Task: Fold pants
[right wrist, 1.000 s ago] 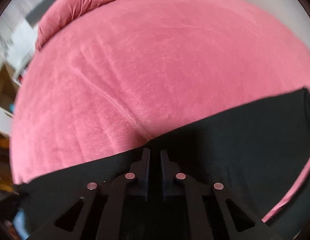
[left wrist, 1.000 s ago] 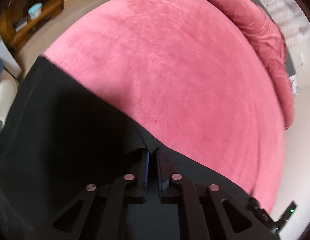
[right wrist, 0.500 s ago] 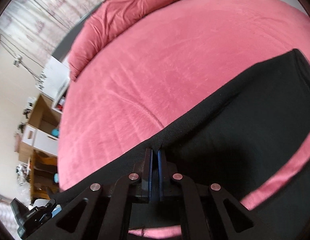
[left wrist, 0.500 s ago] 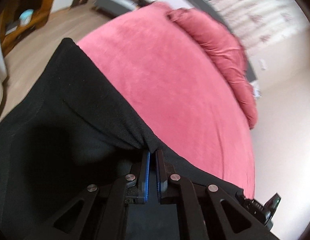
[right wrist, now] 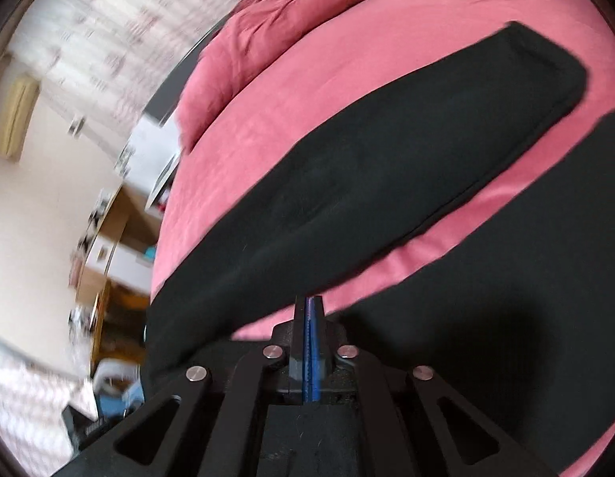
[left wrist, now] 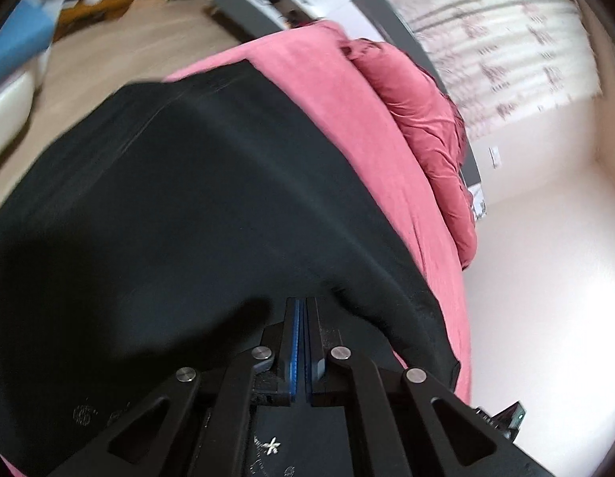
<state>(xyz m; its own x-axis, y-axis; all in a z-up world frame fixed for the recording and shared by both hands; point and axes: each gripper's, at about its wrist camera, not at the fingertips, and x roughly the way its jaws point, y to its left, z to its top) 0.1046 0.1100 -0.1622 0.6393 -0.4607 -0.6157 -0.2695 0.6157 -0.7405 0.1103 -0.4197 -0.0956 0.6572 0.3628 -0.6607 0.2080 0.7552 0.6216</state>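
The left gripper [left wrist: 301, 310] is pressing its two black fingers together on an edge of the black fabric pants [left wrist: 196, 206], and only a thin line of blue pad is showing between them. The right gripper [right wrist: 309, 310] is doing the same: its fingers are closed on the black cloth, with the blue pad visible as a narrow strip.

Compared with one second ago, both grippers are now much higher and are tilting more. Then the held edge was lying low on the pink velvet bed cover [left wrist: 347, 91], and the cover was filling almost the whole of each view. Now the cloth is hanging and stretching away from the fingers, and the room is appearing around the bed: the wooden floor [left wrist: 120, 35] in the left view, and the white wall [right wrist: 41, 206] in the right view.

In the right view one long leg of the pants [right wrist: 407, 167] is now showing along its length, lying on the cover with its hem end far from the fingers. A second black part [right wrist: 526, 278] is spreading beside it, and a pink strip of the cover is separating the two. A crumpled dark pink blanket [left wrist: 426, 127] is lying at the far side of the bed.

I judge that the pants are being lifted by one end, so the fold itself is probably only starting. The views are blurred, so the cloth is likely swinging.
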